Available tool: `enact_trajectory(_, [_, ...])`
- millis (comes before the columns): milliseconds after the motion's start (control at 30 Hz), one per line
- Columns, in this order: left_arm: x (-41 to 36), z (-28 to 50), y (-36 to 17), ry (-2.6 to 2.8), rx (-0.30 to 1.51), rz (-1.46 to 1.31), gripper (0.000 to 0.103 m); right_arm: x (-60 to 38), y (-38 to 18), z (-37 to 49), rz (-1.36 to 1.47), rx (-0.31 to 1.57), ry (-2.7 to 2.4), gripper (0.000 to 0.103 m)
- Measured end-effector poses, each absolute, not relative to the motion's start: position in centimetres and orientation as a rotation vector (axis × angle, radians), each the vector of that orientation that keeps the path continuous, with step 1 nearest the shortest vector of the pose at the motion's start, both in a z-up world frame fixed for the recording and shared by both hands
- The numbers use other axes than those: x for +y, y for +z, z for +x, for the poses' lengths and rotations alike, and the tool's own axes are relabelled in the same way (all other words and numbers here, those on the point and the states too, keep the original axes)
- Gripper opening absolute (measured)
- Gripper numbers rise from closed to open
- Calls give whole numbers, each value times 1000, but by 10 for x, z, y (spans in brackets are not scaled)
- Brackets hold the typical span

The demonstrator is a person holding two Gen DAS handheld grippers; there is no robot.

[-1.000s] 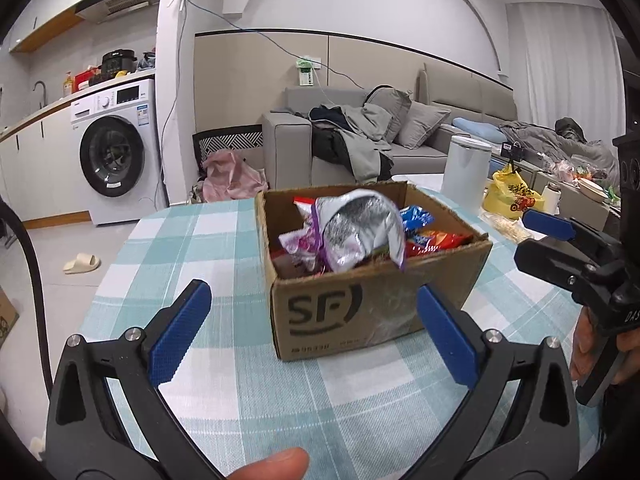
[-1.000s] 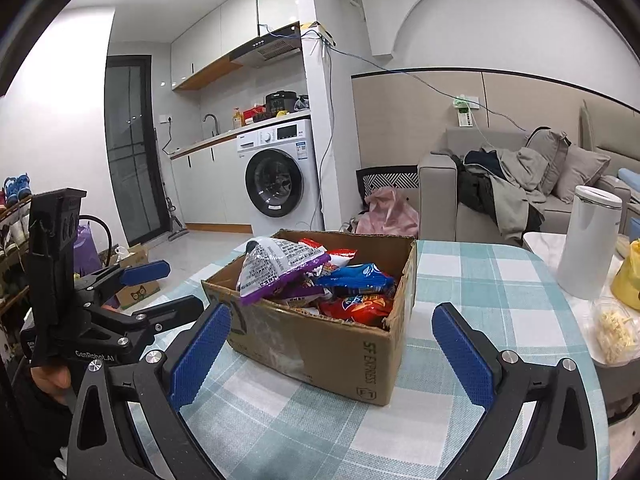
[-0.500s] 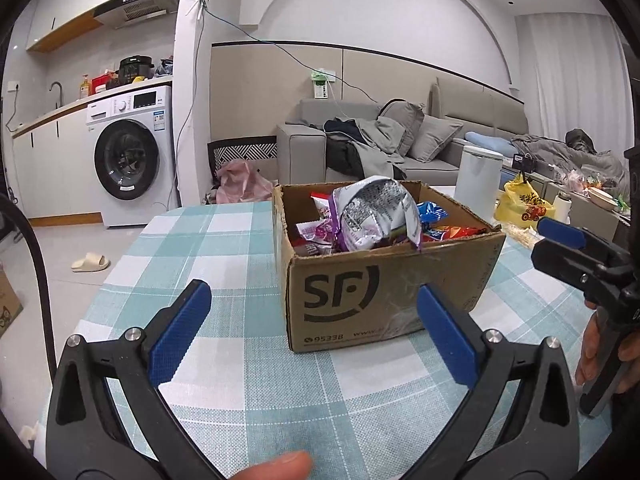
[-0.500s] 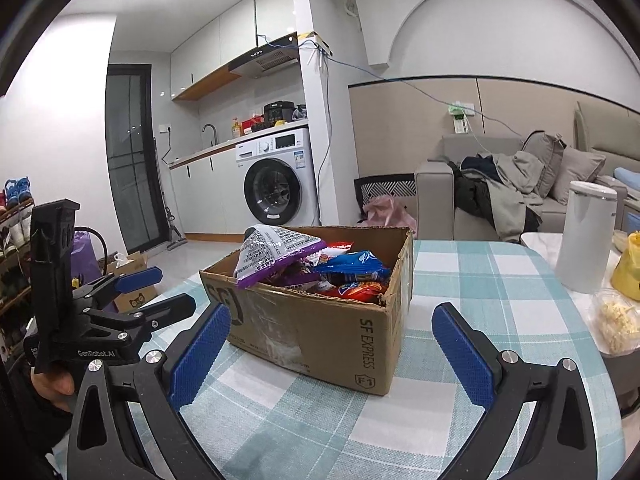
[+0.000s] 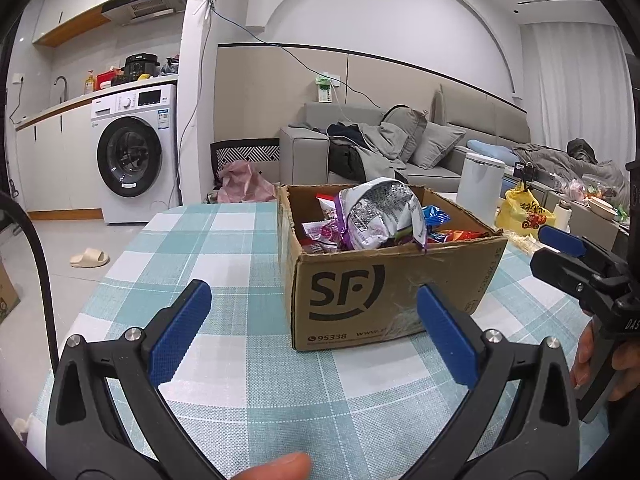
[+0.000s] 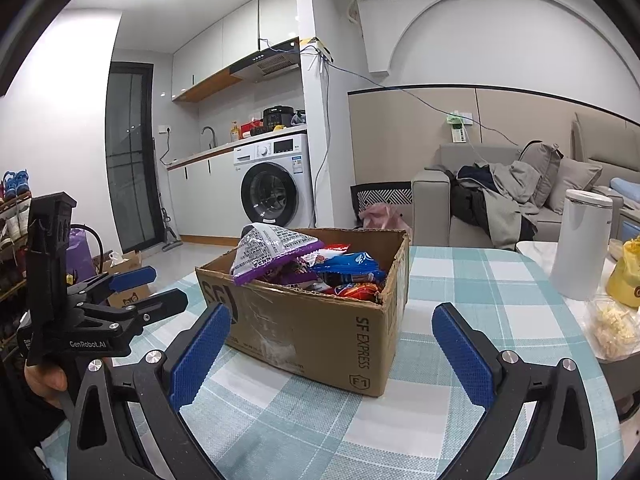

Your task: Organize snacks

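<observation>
A brown cardboard SF box [image 5: 384, 292] stands on the checked table [image 5: 224, 248]. It holds several snack packets, with a silver and purple bag [image 5: 380, 212] on top and blue and red packets behind. The box also shows in the right wrist view [image 6: 320, 332], with the silver bag [image 6: 272, 250] at its left. My left gripper [image 5: 314, 328] is open and empty, just short of the box's near side. My right gripper [image 6: 332, 352] is open and empty, in front of the box's near corner. Each gripper shows in the other's view, apart from the box.
A white cylindrical bin [image 6: 580, 244] stands at the table's right side, with a yellow bag [image 6: 628, 276] and a bag of pale snacks [image 6: 612, 328] next to it. A sofa [image 5: 400, 152] and a washing machine [image 5: 132, 160] are beyond the table.
Both grippers have dropped lower and tilted up, so the box now appears more side-on. Both stay open. The box and its packets have not moved.
</observation>
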State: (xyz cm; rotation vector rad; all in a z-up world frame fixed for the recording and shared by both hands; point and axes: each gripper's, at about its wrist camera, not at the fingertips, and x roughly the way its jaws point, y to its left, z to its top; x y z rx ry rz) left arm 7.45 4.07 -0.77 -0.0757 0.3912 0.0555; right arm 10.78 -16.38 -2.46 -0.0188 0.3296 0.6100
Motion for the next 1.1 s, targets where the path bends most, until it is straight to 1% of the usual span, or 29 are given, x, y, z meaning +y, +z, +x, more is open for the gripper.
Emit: enact_trajectory(1100, [36, 72, -5, 63, 387, -56, 102, -159, -25, 105, -42, 322, 614, 103])
